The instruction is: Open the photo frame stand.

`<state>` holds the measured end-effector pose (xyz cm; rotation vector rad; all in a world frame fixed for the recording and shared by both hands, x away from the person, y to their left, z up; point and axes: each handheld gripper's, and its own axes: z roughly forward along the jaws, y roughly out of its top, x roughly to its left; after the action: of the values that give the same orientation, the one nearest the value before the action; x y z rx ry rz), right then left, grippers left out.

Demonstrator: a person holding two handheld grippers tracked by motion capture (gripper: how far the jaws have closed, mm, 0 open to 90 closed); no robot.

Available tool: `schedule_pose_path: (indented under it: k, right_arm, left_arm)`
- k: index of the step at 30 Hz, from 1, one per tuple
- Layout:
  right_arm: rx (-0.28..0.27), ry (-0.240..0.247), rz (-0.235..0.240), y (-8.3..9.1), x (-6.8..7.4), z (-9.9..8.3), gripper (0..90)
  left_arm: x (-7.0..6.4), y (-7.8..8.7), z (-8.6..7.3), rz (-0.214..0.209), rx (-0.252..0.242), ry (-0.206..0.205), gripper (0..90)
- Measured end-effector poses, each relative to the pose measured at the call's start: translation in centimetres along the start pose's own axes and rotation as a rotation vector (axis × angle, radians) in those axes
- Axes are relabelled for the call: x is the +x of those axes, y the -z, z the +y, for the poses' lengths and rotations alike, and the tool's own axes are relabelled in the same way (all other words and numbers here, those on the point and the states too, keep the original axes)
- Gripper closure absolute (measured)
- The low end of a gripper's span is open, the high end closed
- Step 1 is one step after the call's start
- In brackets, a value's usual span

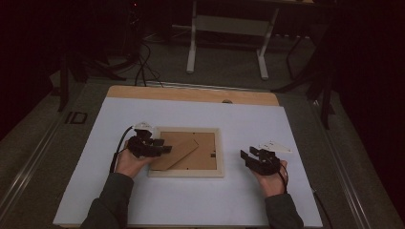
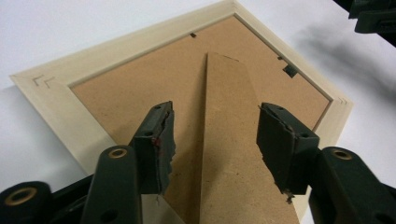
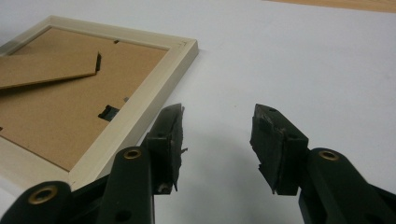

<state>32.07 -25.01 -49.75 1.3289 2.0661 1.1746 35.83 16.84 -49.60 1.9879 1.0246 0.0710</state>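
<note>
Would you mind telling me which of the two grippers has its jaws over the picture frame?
The left gripper: its open jaws straddle the frame's fold-out stand. The right gripper hovers open over the bare white table, beside the picture frame.

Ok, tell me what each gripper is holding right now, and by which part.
Nothing is held. The left gripper is open, its jaws either side of the picture frame's back stand. The right gripper is open over the table.

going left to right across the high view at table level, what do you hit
left claw → stand flap on the back of the picture frame → right claw, apart from the frame, all on the white table
</note>
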Motion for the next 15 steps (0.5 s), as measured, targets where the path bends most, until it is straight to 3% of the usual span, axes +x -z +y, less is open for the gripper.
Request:
schedule_pose_path:
  k: [15]
  right_arm:
    - [-0.003, 0.000, 0.002, 0.0, 0.0, 0.0, 52.5]
  left_arm:
    - [0.0, -1.7, -0.3, -0.036, 0.073, 0.020, 42.9]
